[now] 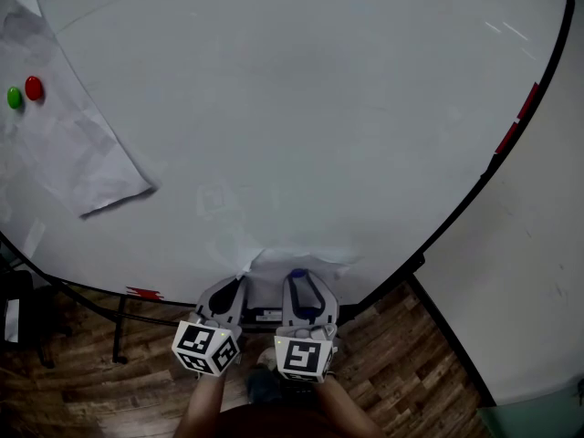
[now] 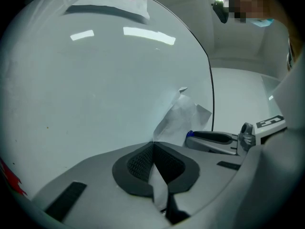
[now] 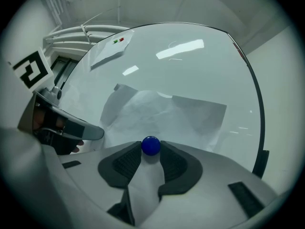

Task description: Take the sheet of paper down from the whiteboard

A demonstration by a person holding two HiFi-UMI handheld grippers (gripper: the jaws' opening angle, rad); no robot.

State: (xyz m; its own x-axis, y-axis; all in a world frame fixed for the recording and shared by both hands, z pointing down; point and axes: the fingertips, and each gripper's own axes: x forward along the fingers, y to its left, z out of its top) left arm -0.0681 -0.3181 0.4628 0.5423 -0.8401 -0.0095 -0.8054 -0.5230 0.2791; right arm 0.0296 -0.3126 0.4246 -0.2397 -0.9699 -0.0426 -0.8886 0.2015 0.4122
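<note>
Your sheet of paper (image 1: 301, 261) sits crumpled at the whiteboard's (image 1: 319, 108) lower edge. There is bare board above it, and a second sheet (image 1: 64, 144) lies well apart at upper left. Your left gripper (image 2: 153, 144) is clenched on the paper's edge. Your right gripper (image 3: 151, 151) grasps the blue magnet (image 3: 151, 145) on the paper.

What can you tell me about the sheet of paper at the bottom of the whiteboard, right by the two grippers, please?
The sheet is thin white paper, heavily creased, lying against the whiteboard near its bottom edge. A round blue magnet sits on its lower part, and the right gripper has its jaws closed on that magnet. The left gripper has its jaws shut on the sheet's left edge, which lifts off the board there. I see no writing on it.
</note>
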